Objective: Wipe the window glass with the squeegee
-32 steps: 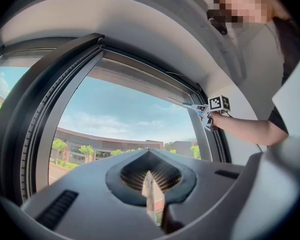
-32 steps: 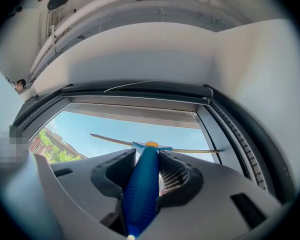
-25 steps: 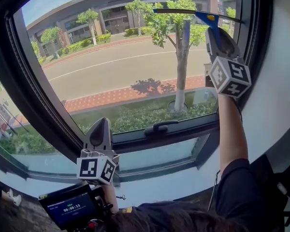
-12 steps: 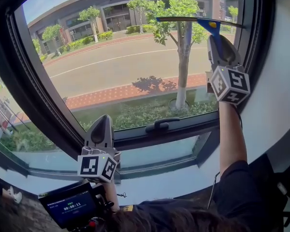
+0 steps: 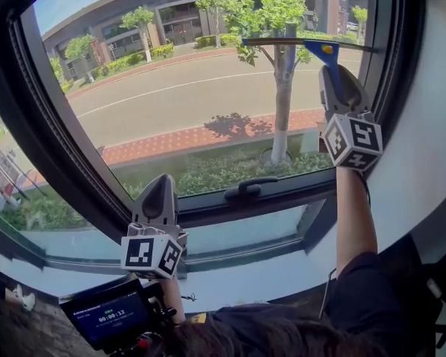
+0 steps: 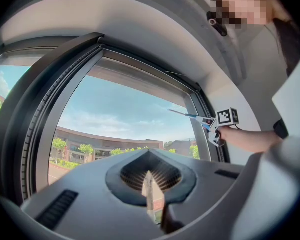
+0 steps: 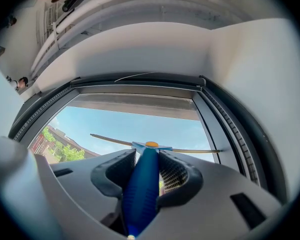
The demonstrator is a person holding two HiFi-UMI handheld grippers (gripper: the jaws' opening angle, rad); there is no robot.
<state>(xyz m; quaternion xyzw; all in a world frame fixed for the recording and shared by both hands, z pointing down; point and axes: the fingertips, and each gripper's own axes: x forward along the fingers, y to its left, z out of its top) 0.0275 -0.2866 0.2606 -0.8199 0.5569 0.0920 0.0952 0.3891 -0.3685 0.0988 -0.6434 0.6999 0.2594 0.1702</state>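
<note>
1. The right gripper (image 7: 146, 159) has its jaws clamped on the blue grip of the squeegee (image 7: 142, 189). The grip runs lengthwise between them, so the blade stands crosswise ahead. This hold likely lets the arm steer the blade square to the pane.
2. The squeegee (image 5: 297, 43) is high above and to the right of the latch (image 5: 247, 190). Its blade lies level across the upper right of the glass (image 5: 193, 103), with the right end close to the frame (image 5: 383, 88). That looks like a position for a stroke down that edge strip.
3. The left gripper (image 6: 149, 176) has its jaws closed together with nothing between them. It hangs below and left of the latch (image 5: 157, 192), off the glass, probably parked clear of the wiping path.
4. Whether the blade's rubber actually presses on the glass cannot be told.
5. In the head view the grip's lower part is buried inside the right gripper (image 5: 334, 69), and the holding hand is behind the marker cube.
6. No water, streaks or wiped area can be made out on the pane, so progress is unclear.
</note>
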